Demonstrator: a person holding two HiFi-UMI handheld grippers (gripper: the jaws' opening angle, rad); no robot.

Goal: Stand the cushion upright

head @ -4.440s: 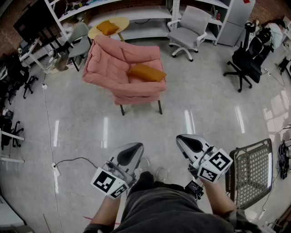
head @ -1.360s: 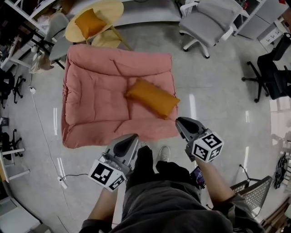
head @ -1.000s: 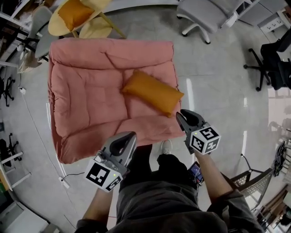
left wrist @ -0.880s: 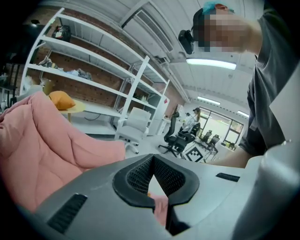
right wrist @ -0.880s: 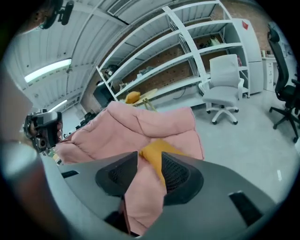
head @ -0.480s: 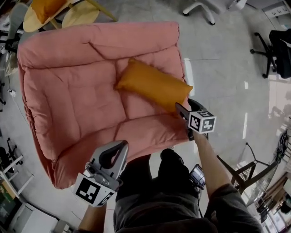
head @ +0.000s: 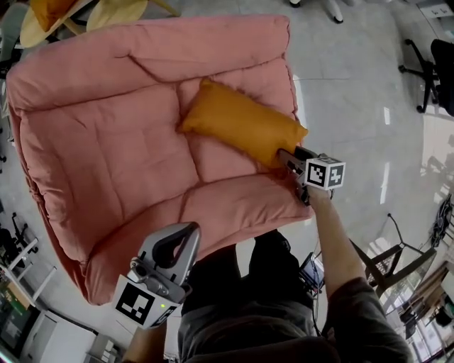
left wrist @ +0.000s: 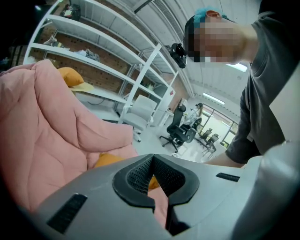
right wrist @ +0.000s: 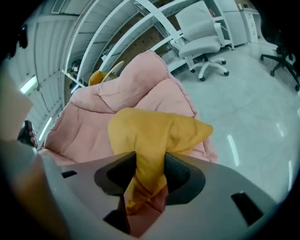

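An orange cushion (head: 241, 131) lies flat and slantwise on the seat of a pink padded armchair (head: 106, 142). My right gripper (head: 287, 157) is at the cushion's near right corner. In the right gripper view that corner (right wrist: 154, 136) fills the gap between the pads of the right gripper (right wrist: 150, 173); the jaws are closing and pinch the fabric. My left gripper (head: 186, 230) hangs over the chair's front edge, empty, touching nothing. In the left gripper view the tips of the left gripper (left wrist: 152, 157) meet, with the cushion (left wrist: 105, 159) beyond them.
A round yellow table (head: 113, 10) with a second orange cushion (head: 46, 8) stands behind the armchair. A black office chair (head: 440, 64) is at the far right, a metal frame (head: 397, 262) at my right. A white swivel chair (right wrist: 201, 37) and shelves (left wrist: 93, 56) stand further off.
I have come up close to the armchair. My right gripper dropped to the cushion's near corner and its jaws opened round it. The left gripper sank towards the chair's front edge.
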